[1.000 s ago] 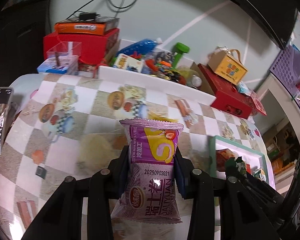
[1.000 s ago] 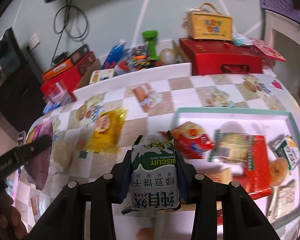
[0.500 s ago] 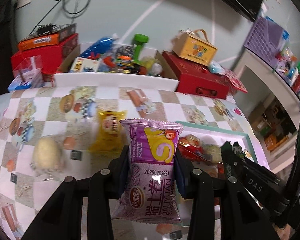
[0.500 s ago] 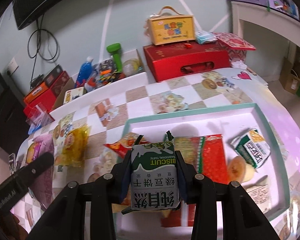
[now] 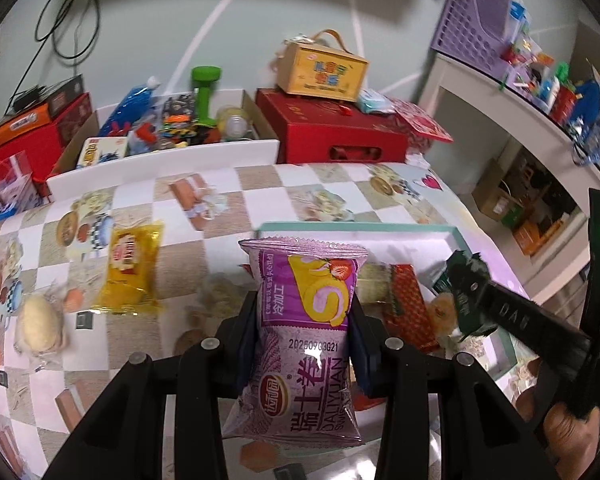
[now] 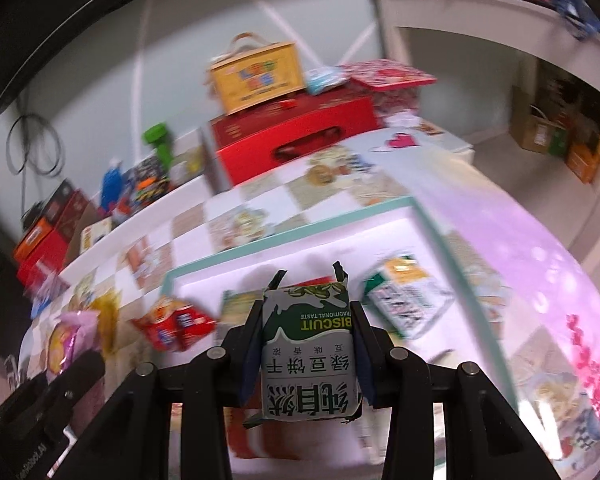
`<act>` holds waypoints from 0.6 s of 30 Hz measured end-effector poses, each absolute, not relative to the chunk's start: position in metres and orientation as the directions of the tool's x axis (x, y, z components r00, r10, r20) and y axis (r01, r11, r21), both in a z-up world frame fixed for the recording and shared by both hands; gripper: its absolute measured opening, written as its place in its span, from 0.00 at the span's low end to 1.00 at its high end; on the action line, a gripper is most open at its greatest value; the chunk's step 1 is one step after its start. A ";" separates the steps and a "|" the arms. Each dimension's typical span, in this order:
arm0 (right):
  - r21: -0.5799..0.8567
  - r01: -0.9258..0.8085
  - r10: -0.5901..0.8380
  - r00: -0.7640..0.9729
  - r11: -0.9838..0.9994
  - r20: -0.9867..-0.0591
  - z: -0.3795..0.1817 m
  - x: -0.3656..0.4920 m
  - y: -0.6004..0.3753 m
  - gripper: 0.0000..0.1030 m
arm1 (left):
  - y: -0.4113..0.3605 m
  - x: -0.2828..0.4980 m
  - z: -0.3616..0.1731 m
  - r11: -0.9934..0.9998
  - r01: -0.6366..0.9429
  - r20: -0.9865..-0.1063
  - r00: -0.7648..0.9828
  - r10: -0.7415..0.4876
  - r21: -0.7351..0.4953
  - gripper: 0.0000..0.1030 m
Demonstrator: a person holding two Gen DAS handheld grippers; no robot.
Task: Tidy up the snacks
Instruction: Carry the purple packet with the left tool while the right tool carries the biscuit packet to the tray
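My left gripper (image 5: 304, 332) is shut on a purple Swiss-roll snack packet (image 5: 304, 344), held above the table near the left edge of the teal-rimmed white tray (image 5: 356, 227). My right gripper (image 6: 306, 340) is shut on a green-and-white biscuit packet (image 6: 308, 356), held over the tray (image 6: 292, 228). The right gripper with its packet also shows in the left wrist view (image 5: 466, 300), over the tray's right part. Several snack packets lie in the tray, among them a red one (image 6: 172, 322) and a green-and-white one (image 6: 404, 300).
On the checkered tablecloth left of the tray lie a yellow snack bag (image 5: 130, 266) and a pale round bun (image 5: 40, 326). Behind the table stand a white box of clutter (image 5: 168, 132), red boxes (image 5: 332, 132) and a yellow carry box (image 5: 324, 68).
Both grippers have swung to the right with their packets; the right one now hangs over the tray's middle, the left one has reached the tray's left edge.
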State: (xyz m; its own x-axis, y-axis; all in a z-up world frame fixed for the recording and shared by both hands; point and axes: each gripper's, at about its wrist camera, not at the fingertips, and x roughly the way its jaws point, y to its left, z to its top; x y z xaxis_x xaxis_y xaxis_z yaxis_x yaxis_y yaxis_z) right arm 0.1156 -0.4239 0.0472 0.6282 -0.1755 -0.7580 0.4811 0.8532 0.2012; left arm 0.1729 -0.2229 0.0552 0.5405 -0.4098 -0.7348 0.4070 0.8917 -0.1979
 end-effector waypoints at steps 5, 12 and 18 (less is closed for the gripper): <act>0.202 0.557 -0.235 0.613 0.805 -0.754 0.050 0.097 -0.455 0.41 | -0.245 0.168 0.050 0.878 0.443 -0.744 0.521 -0.418 -0.183 0.41; 0.220 0.618 -0.261 0.591 0.755 -0.763 0.045 0.082 -0.484 0.41 | -0.270 0.165 0.041 0.861 0.478 -0.749 0.504 -0.430 -0.173 0.41; 0.209 0.625 -0.248 0.562 0.752 -0.789 0.033 0.086 -0.490 0.41 | -0.286 0.167 0.032 0.849 0.503 -0.752 0.493 -0.437 -0.164 0.41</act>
State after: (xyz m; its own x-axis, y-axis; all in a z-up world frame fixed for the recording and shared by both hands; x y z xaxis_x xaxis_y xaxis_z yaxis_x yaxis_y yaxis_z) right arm 0.0864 -0.4898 0.0332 0.5623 -0.2481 -0.7888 0.6248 0.7524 0.2087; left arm 0.1665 -0.2863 0.0317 0.4927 -0.4372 -0.7524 0.5031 0.8486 -0.1636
